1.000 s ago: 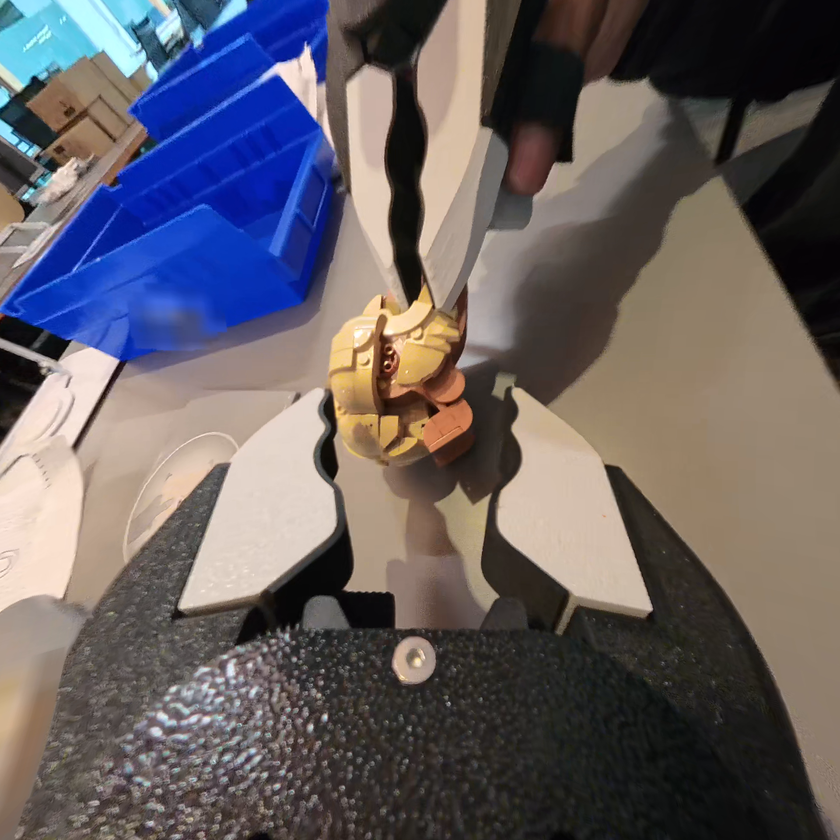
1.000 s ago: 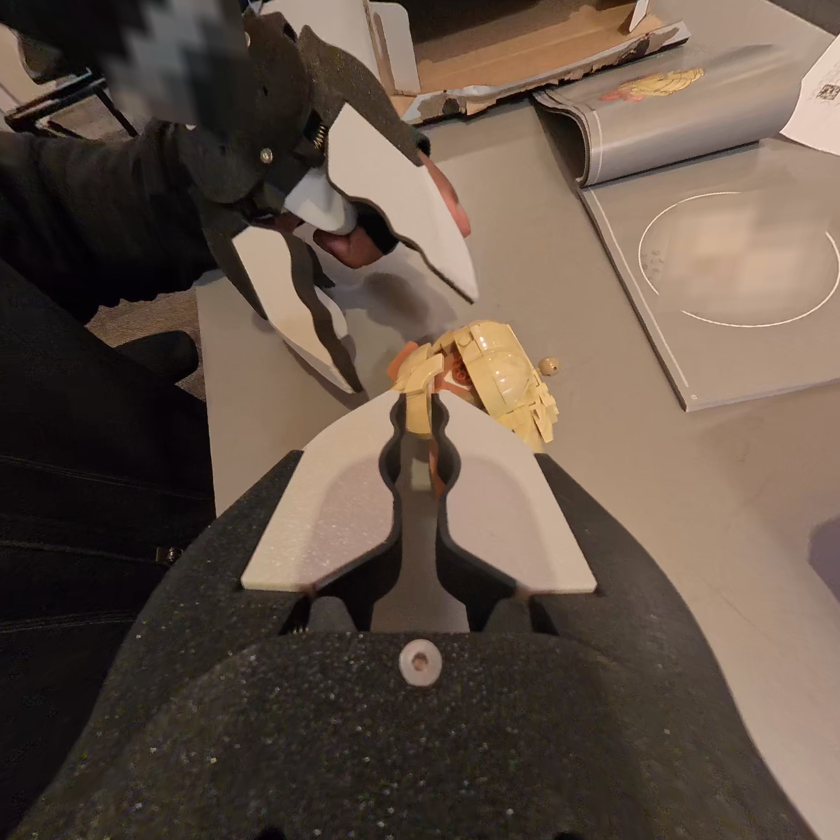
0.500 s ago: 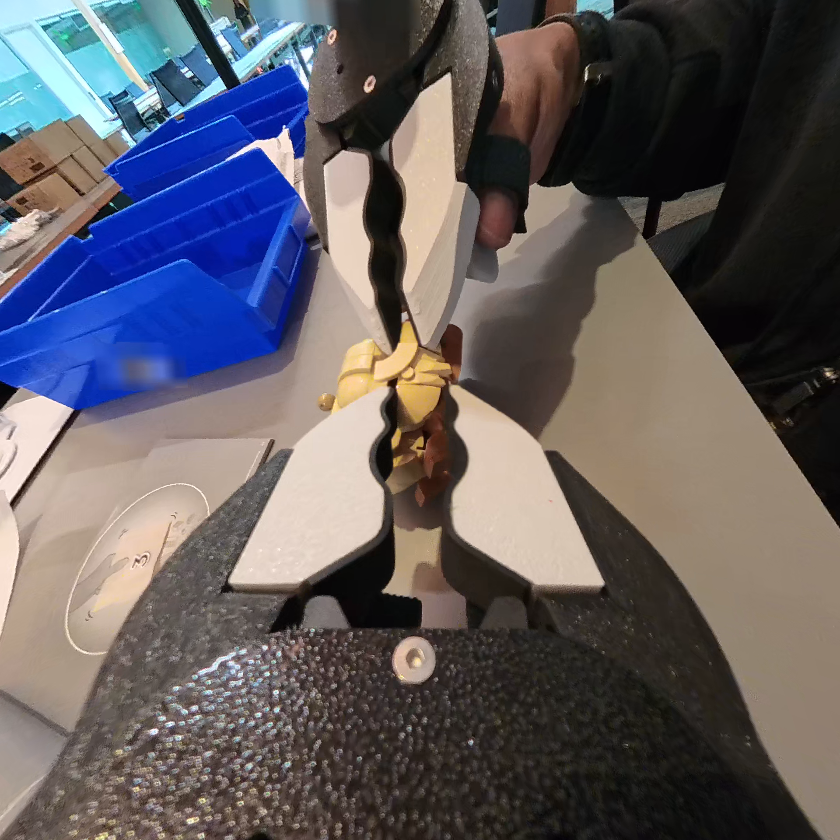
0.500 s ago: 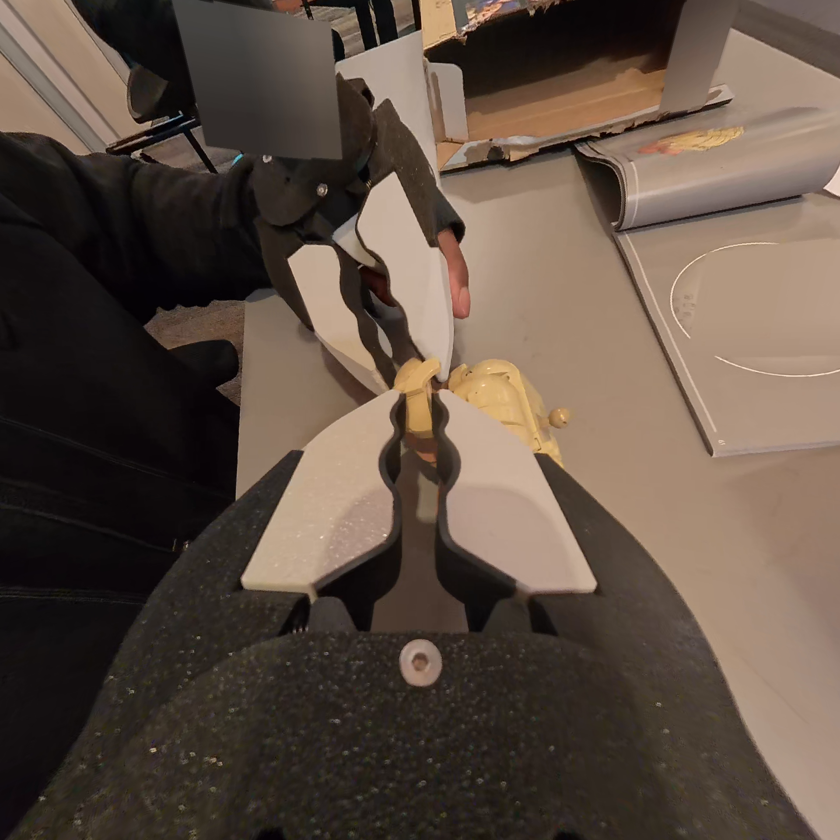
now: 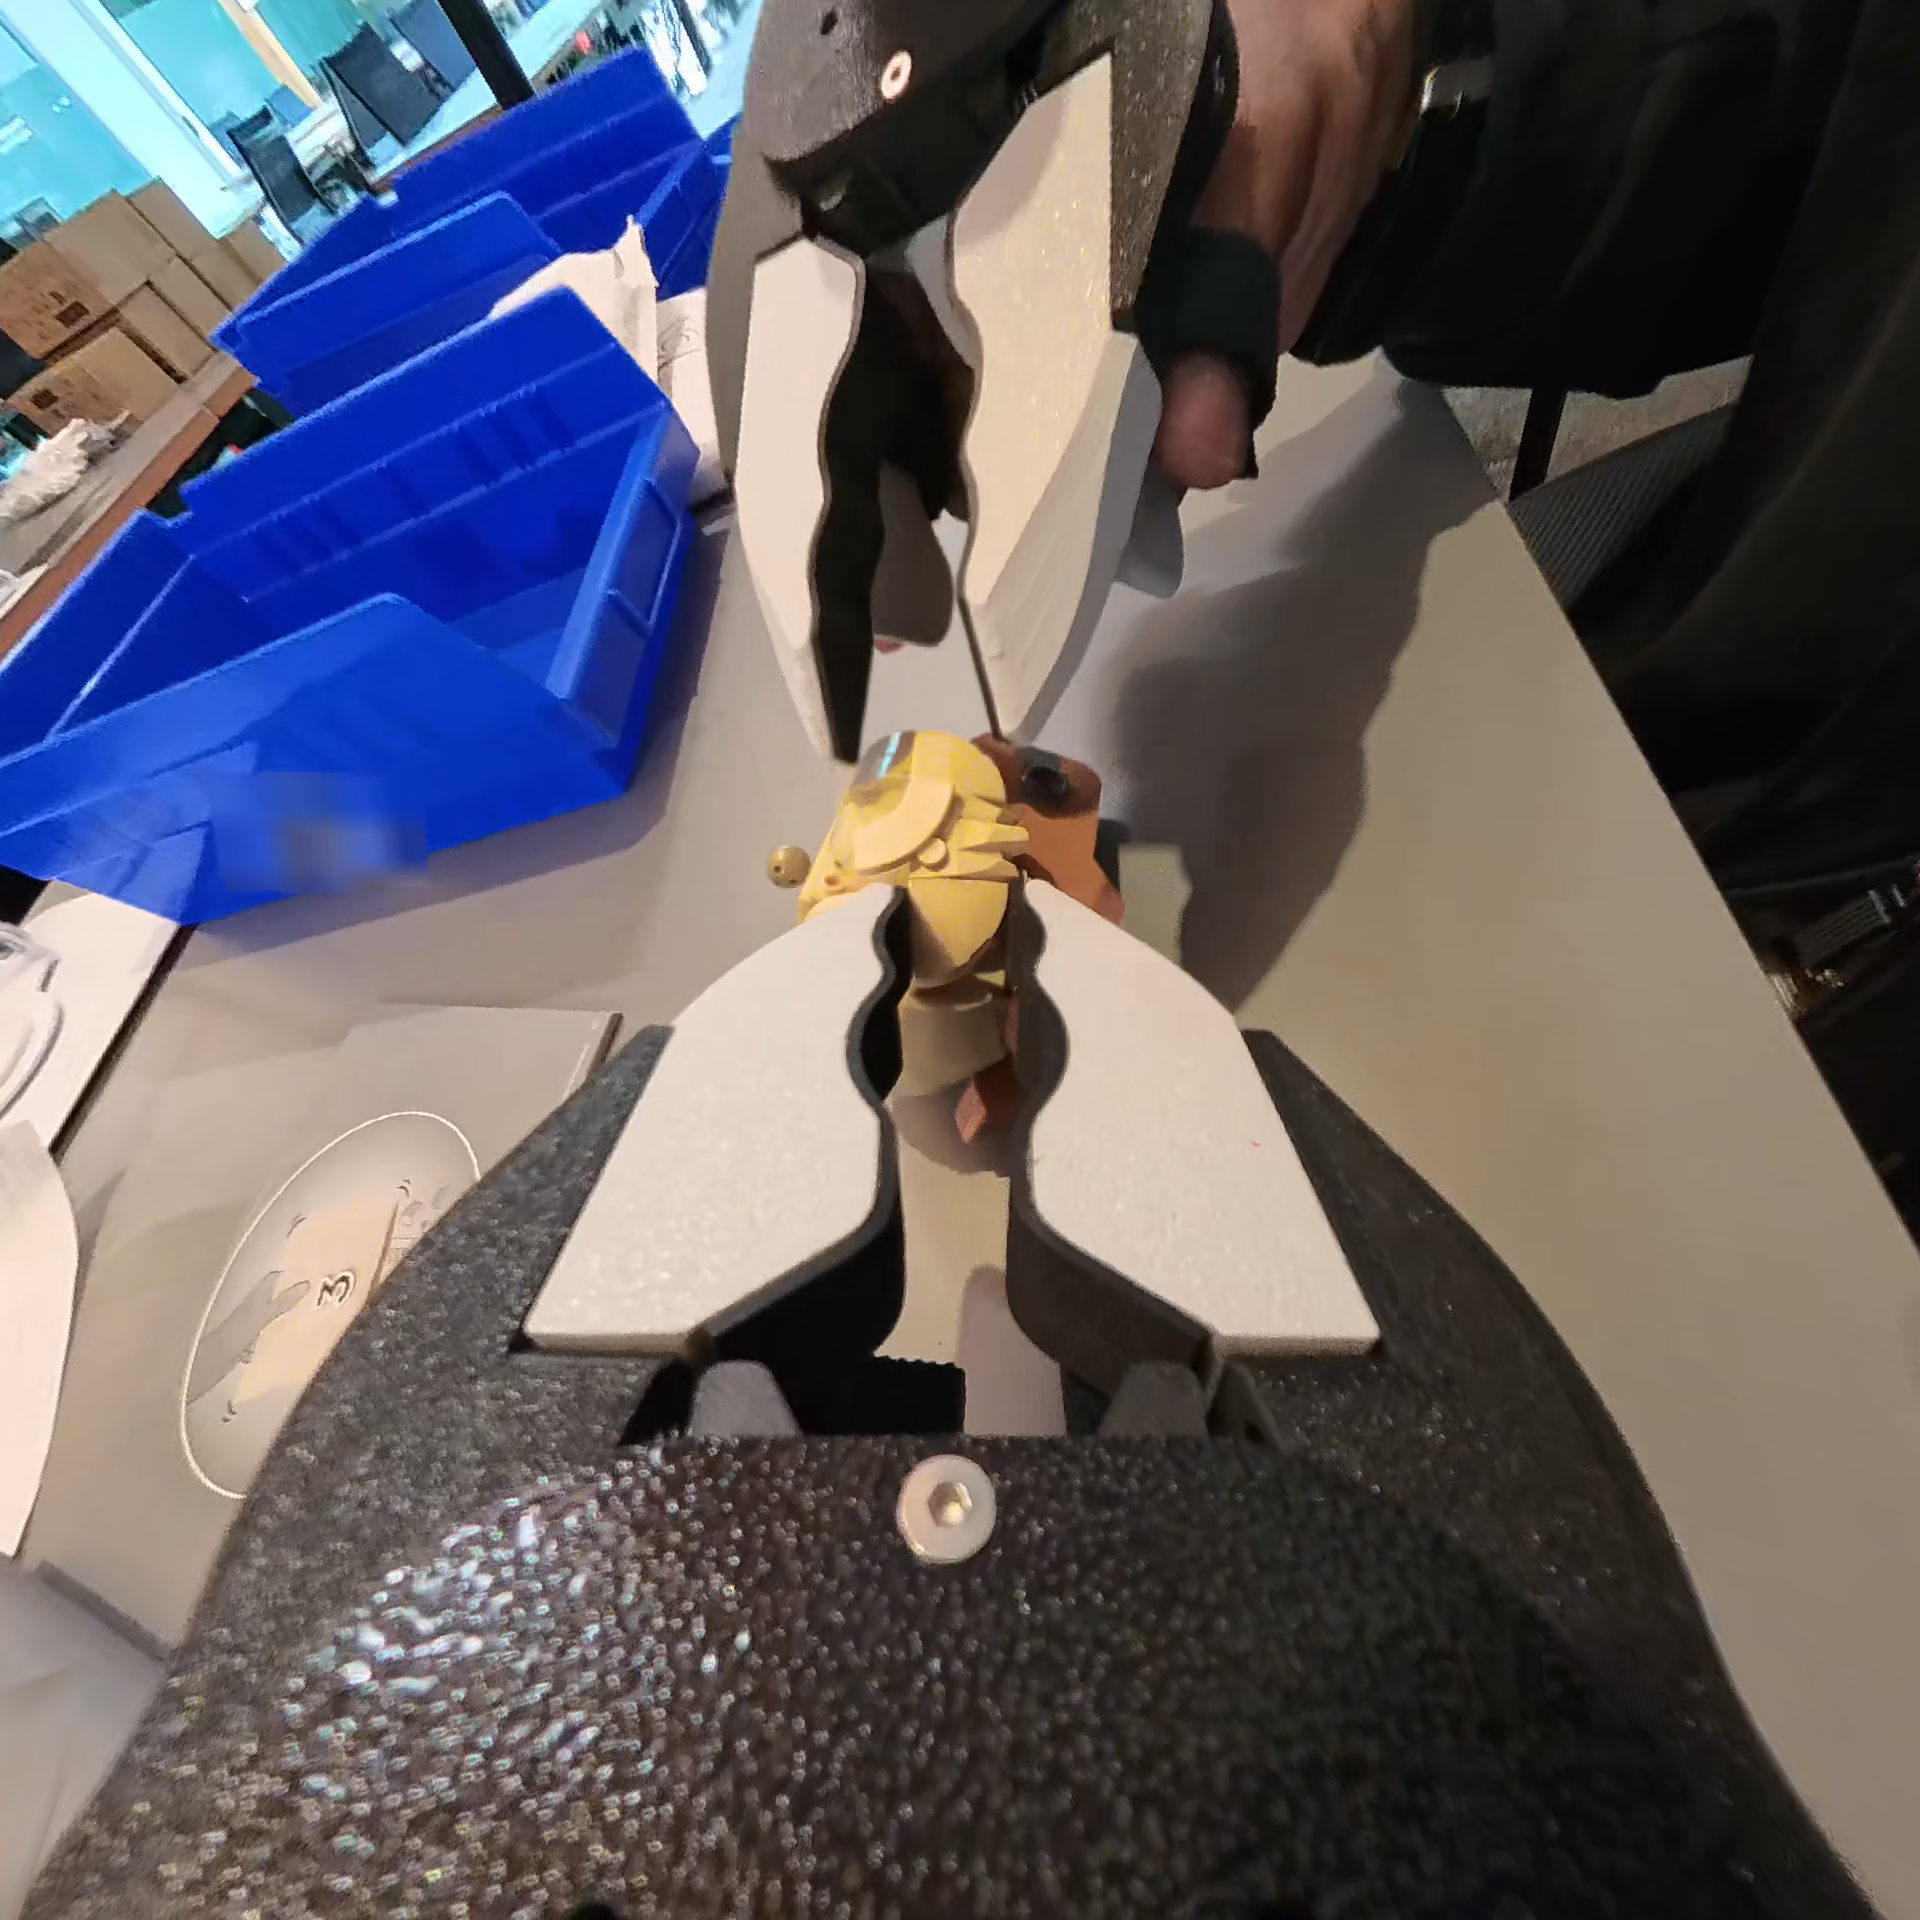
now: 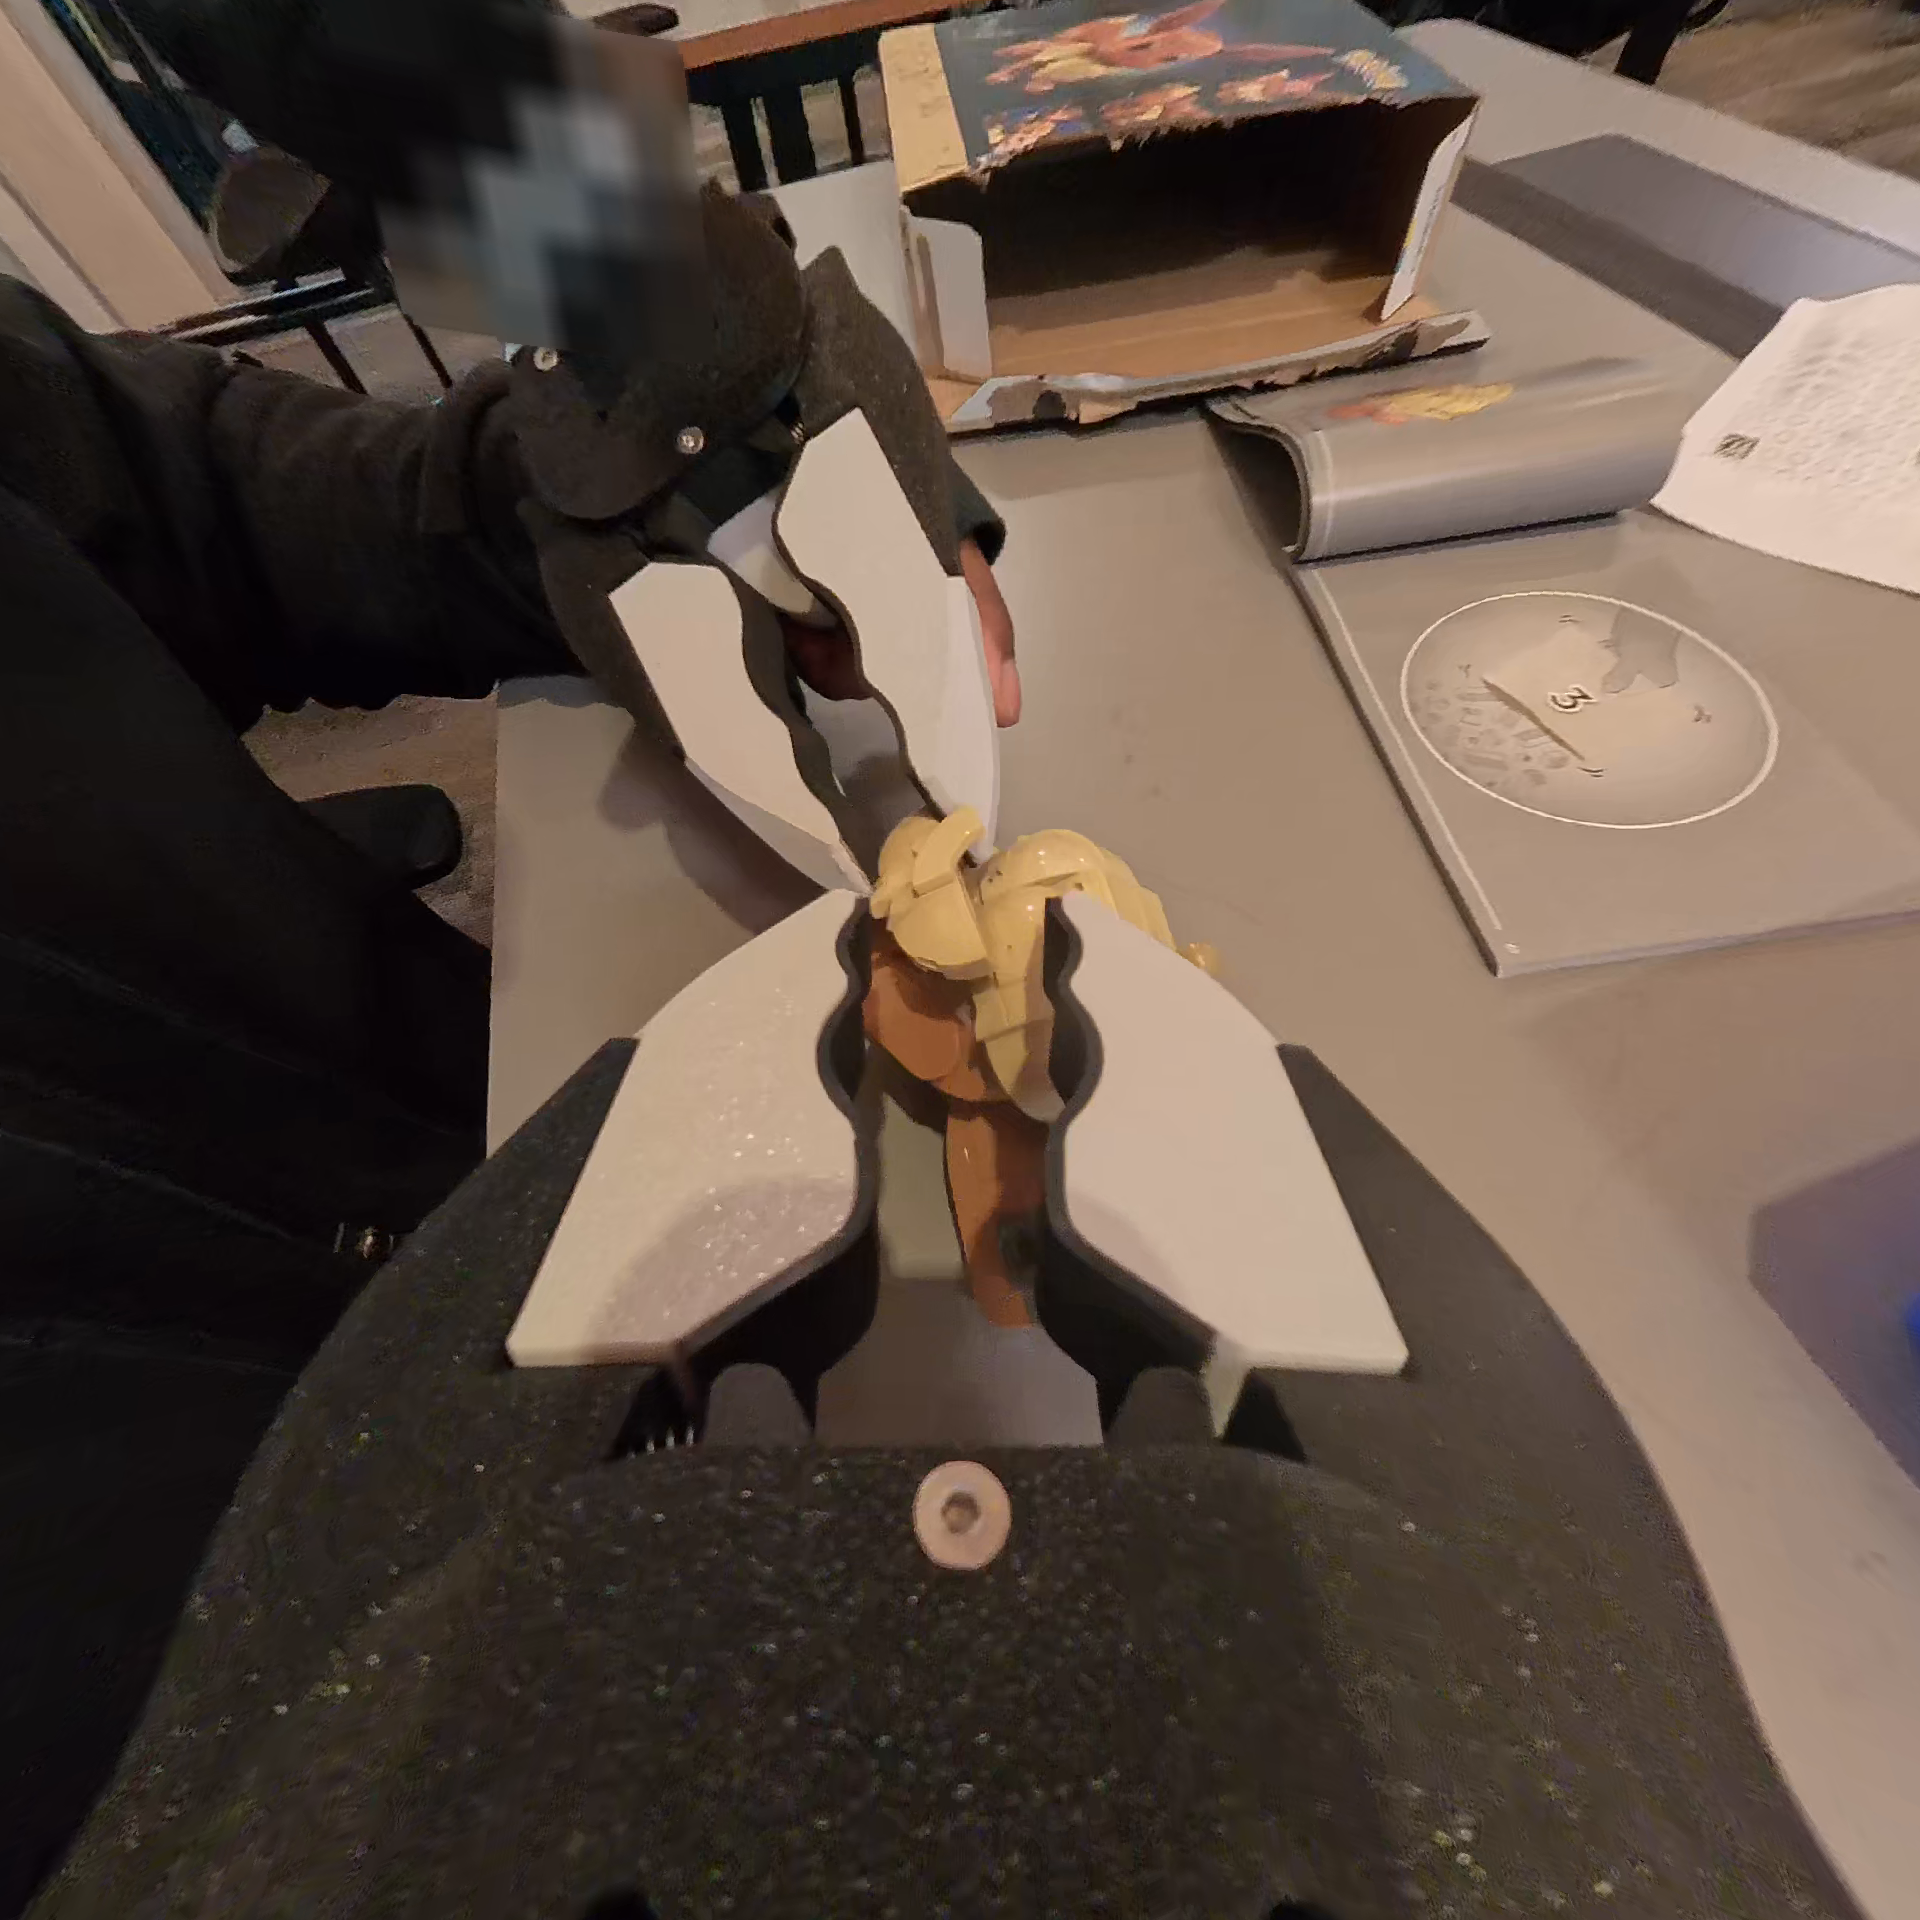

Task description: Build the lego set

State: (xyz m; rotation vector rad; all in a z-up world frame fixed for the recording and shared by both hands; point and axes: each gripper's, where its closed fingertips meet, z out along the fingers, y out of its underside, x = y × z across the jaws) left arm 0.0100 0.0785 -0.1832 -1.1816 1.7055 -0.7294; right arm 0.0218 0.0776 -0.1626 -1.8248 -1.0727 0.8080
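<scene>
The tan and brown brick model [image 5: 925, 821] sits at the centre of both wrist views, over the grey table [image 5: 1455, 1039]; we cannot tell whether it rests on the surface or hangs just clear of it. Our left gripper [image 5: 956, 914] has its fingers drawn narrow on the model's near tan end, both pads pressed against the bricks. Our right gripper [image 5: 935, 727] comes in from twelve o'clock in the left view, fingers parted, tips just at the model's top. In its own view the right gripper [image 6: 961, 914] straddles the model with a dark gap showing between the left pad and the brown part, so we read it as not clamping. Blue bins [image 5: 364, 623] stand at ten o'clock in the left view. In the right view a torn cardboard box [image 6: 1195, 208] lies at one o'clock and an open grey booklet [image 6: 1558, 727] at two o'clock
</scene>
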